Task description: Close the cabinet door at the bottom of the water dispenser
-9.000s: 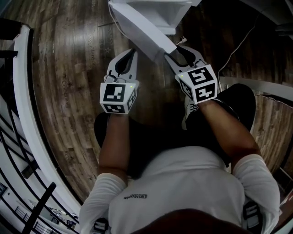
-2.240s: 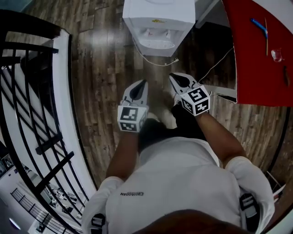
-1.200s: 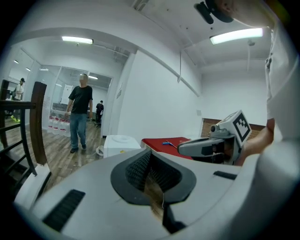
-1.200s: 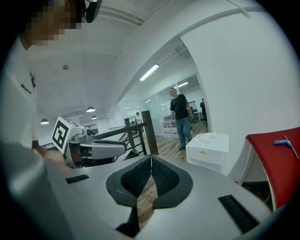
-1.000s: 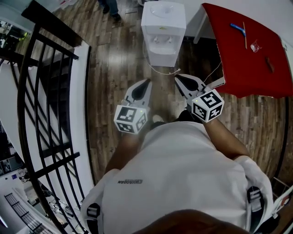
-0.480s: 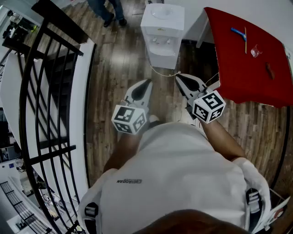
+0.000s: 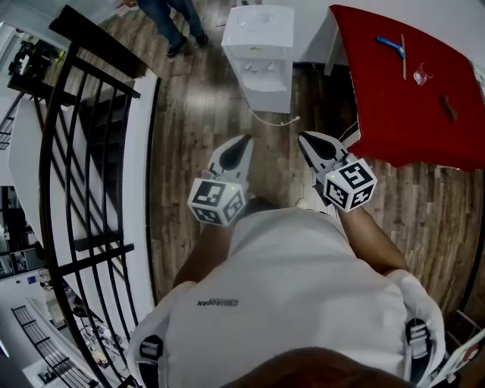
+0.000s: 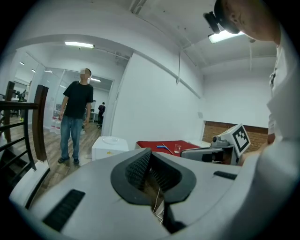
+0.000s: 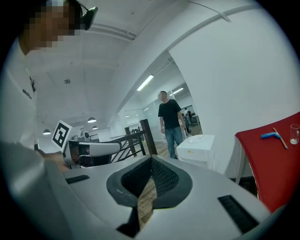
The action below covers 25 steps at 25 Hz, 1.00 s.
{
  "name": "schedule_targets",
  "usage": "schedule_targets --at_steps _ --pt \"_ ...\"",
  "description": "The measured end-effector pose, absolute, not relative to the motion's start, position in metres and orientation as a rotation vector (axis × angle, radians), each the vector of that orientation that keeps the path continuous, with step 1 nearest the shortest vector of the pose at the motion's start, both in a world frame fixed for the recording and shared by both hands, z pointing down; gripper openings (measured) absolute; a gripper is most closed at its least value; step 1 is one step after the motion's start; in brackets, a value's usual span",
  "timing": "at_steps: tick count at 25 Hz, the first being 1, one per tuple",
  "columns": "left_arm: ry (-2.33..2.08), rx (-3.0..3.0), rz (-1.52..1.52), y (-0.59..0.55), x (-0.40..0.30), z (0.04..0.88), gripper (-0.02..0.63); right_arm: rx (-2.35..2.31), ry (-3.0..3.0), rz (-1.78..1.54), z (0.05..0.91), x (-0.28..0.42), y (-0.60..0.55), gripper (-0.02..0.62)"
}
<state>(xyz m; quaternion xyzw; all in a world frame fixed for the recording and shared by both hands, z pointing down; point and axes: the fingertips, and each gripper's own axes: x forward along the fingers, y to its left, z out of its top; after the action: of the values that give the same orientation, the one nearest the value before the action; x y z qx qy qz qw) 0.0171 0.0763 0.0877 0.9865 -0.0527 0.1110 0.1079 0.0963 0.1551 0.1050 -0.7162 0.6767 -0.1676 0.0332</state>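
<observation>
The water dispenser [image 7: 259, 45] stands white on the wooden floor [image 7: 189, 129] at the top of the head view, just left of the red tabletop [image 7: 394, 91]; its bottom door can't be made out from up here. Well short of it, the left claw [image 7: 244, 141] and right claw [image 7: 306, 138] hover side by side, both pinched together with nothing between them. A black railing [image 7: 83, 151] runs down the left.

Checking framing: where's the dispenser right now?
Head view, top centre: the dispenser stands on the floor, just left of the red table, with a bystander's legs to its left.
</observation>
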Motion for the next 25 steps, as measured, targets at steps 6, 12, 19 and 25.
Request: schedule_targets --at_steps 6,12,19,25 --pt "-0.016 2.946 0.387 0.061 0.025 0.086 -0.005 -2.270 1.981 -0.483 0.099 0.100 0.136 0.022" --pt "0.063 2.948 0.391 0.039 0.023 0.091 -0.005 -2.330 1.941 -0.462 0.098 0.096 0.114 0.021" --pt "0.072 2.925 0.364 0.027 0.020 0.097 -0.005 -2.370 1.965 -0.496 0.105 0.088 0.106 0.021" --pt "0.068 2.938 0.377 0.024 0.013 0.095 -0.005 -2.375 1.972 -0.499 0.101 0.084 0.102 0.021"
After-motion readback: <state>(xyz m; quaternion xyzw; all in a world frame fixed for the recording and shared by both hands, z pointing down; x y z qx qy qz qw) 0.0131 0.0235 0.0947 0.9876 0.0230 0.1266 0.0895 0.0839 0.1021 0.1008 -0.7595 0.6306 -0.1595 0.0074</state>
